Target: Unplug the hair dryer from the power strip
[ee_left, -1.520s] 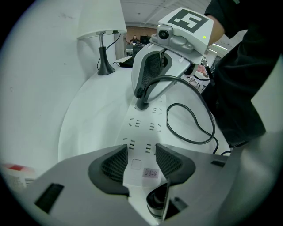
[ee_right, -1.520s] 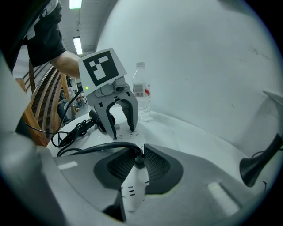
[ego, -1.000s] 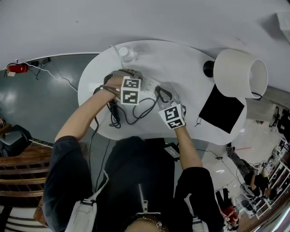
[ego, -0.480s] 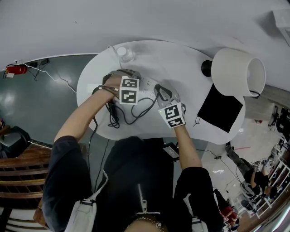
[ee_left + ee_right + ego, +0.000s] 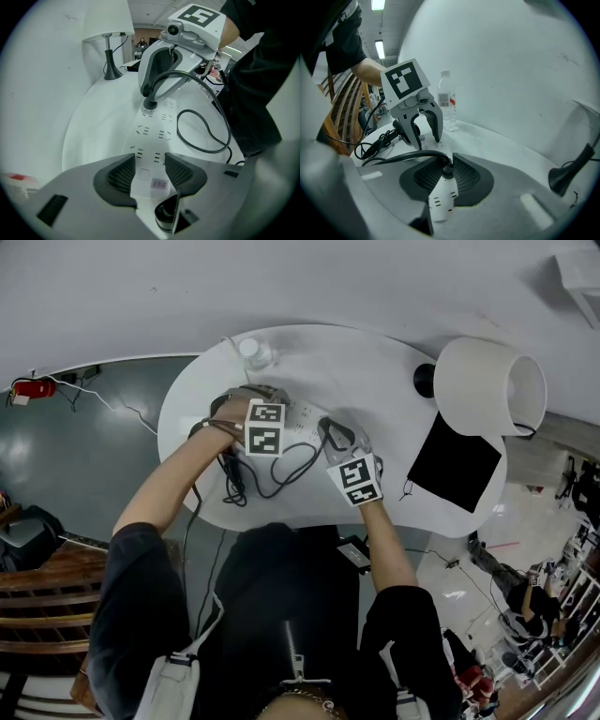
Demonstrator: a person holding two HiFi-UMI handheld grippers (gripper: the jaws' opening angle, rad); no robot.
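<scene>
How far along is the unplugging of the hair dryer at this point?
Done: the left tongs clamp one end of the power strip, bracing it. In hand: the right tongs are closed on the black plug. Left: the plug sits in its socket and has not yet been pulled out.
</scene>
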